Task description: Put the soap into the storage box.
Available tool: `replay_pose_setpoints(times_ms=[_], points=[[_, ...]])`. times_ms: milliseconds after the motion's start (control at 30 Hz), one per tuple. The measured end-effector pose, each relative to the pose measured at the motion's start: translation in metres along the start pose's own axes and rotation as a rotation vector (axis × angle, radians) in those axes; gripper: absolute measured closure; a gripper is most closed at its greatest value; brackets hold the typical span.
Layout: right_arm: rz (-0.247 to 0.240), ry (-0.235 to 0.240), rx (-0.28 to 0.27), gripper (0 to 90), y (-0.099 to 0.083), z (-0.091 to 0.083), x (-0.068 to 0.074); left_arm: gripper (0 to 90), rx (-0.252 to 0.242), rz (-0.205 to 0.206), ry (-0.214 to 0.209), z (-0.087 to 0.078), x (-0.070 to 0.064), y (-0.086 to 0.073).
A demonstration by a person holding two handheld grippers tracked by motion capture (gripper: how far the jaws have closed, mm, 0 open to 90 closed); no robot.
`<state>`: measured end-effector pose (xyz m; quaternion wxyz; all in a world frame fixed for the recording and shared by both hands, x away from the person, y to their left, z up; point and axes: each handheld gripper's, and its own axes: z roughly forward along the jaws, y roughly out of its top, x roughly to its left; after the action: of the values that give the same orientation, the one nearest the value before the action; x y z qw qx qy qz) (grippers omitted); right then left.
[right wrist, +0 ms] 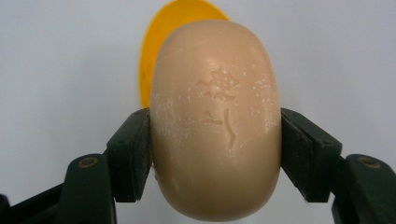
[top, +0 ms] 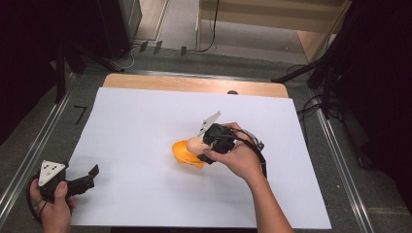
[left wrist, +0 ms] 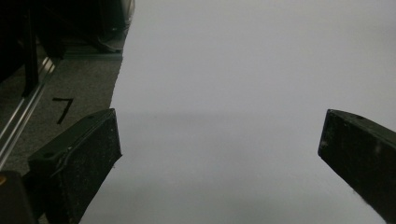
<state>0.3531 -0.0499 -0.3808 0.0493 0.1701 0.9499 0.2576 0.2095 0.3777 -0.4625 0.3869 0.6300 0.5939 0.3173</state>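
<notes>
Your right gripper (right wrist: 215,154) clamps the bar of soap (right wrist: 215,116) across its width, jaws on both long sides so it won't slip, just above the yellow dish (top: 183,151) mid-table. Your left gripper (top: 87,178) rests open at the white sheet's (top: 145,126) near-left corner, out of the way.

- Your left gripper (top: 82,180) sits at the near left corner of the white sheet (top: 145,126). Its jaws are wide apart, and bare sheet lies ahead of them.
- The orange dish (top: 183,152) is in the middle of the sheet. It sits right under the soap bar (right wrist: 215,116) that your right gripper (right wrist: 215,156) squeezes.
- Your right hand (top: 238,158) blocks the way to the dish from the right.
- The sheet left of the dish is bare.
</notes>
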Motion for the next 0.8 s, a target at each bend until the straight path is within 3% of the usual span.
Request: replay_pose_setpoints(times_ms=[800], points=[[-0.047, 0.046, 0.05, 33.4, 0.022, 0.022, 0.005, 0.0, 0.003, 0.0, -0.001, 0.0, 0.0, 0.0]])
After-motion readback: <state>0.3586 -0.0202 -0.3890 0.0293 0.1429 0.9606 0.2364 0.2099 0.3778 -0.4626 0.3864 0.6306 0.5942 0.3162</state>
